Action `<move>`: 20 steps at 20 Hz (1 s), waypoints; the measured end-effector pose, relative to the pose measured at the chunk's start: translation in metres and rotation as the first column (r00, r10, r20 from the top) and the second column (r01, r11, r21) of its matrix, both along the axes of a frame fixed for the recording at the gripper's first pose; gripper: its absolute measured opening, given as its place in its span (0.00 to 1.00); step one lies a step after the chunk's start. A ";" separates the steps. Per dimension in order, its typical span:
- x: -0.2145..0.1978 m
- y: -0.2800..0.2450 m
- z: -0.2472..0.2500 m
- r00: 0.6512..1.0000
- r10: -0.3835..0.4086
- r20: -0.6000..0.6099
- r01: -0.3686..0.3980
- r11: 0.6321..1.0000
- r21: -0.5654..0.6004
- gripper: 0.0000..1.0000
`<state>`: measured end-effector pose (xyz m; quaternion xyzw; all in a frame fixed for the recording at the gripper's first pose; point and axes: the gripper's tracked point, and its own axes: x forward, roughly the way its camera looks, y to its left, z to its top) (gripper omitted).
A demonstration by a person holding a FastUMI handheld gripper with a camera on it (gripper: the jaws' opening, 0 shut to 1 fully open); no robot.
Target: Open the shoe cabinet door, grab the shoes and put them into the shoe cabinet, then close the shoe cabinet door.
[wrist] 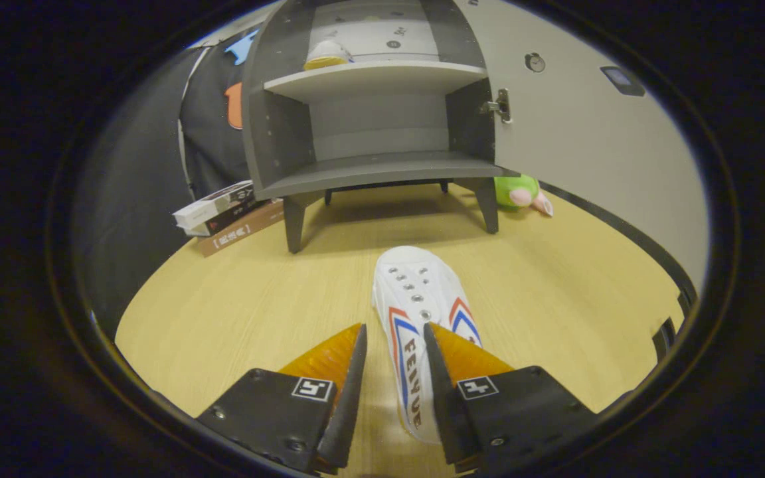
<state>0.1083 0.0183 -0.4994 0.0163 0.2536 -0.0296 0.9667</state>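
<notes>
Gripper view:

- The tongs (394,345) sit at 6 o'clock, their two fingers parted with a gap between them; they are released and grasp nothing.
- A white shoe (419,312) with red and blue stripes lies on the wooden surface (236,312), toe pointing towards 12 o'clock. Its rear part lies in the gap between the fingers, close along the right finger; whether that finger touches it cannot be told. The left finger stands apart from it.
- The toe of the shoe reaches beyond the fingertips, towards the cabinet.
- The grey shoe cabinet (376,113) stands on short legs at 12 o'clock from the shoe, well apart from it.
- Its door (588,153) is swung open to the 2 o'clock side, hanging on a metal hinge (499,106) at the cabinet's right wall.
- The lower shelf (376,166) of the cabinet faces the tongs; on the upper shelf (369,76) rests another shoe (326,56), pale with a yellowish sole.
- A stack of books (226,212) lies on the surface at 10 o'clock from the shoe, just beside the cabinet's left front leg.
- A green plush toy (522,192) with pink parts lies at 1 o'clock, just behind the right front leg, beneath the open door.
</notes>
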 end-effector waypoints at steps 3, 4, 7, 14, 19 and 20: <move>0.010 -0.006 0.001 0.999 0.009 0.036 -0.009 1.000 0.006 0.48; 0.007 -0.002 -0.002 1.000 0.022 0.022 -0.023 0.999 0.035 0.46; 0.015 0.003 -0.001 0.996 0.084 0.021 -0.086 0.991 0.105 0.24; -0.008 0.000 0.028 0.986 0.130 0.104 -0.136 0.989 0.051 0.10; -0.047 0.003 0.094 0.961 0.195 0.196 -0.199 0.980 -0.002 0.10; -0.056 0.006 0.108 0.956 0.208 0.208 -0.213 0.977 0.001 0.10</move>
